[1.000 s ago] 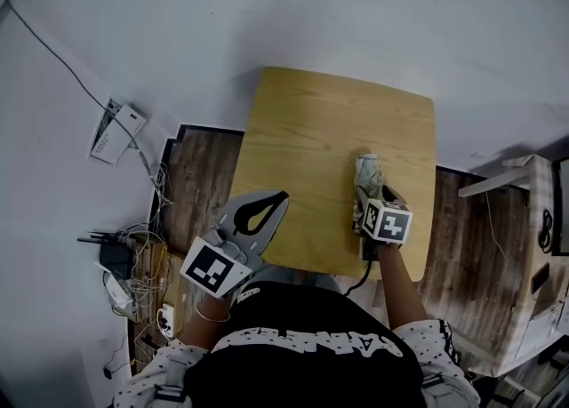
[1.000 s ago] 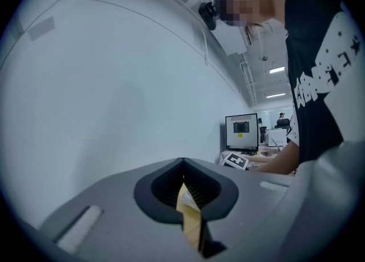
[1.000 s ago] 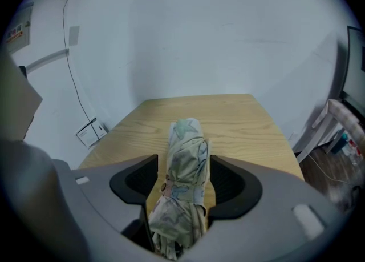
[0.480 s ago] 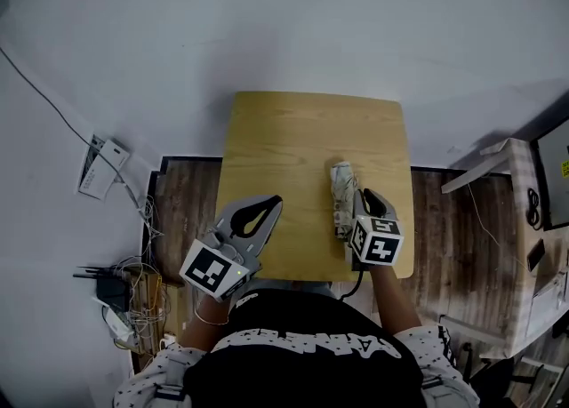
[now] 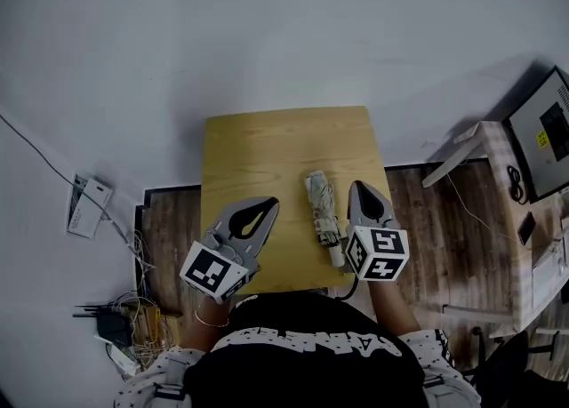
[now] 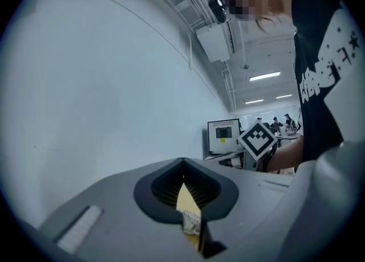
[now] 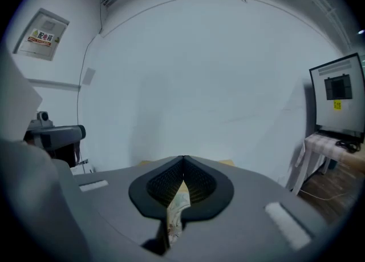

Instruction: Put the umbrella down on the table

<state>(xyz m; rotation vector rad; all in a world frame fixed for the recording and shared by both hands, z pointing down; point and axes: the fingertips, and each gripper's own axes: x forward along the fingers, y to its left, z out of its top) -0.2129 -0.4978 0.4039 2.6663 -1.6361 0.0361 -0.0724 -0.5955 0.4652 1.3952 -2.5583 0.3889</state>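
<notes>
The folded umbrella [image 5: 324, 218] is lying flat on the wooden worktop [image 5: 267, 144], in the space between the two pairs of fingers and nearer the right pair. The right gripper [image 5: 358, 187] is hovering above the worktop with its fingers clenched tip to tip. They have just been closing, and nothing is being gripped between them. In the right gripper view the umbrella's patterned fabric is showing only through the slit under the joined tips, below the fingers and apart from them. The left gripper [image 5: 269, 205] is reaching over the worktop's near-left part, its fingers likewise pressed together and holding nothing. The umbrella is lying off to their right, clear of them. Its handle end is pointing back toward the person, alongside the body of the right gripper.
</notes>
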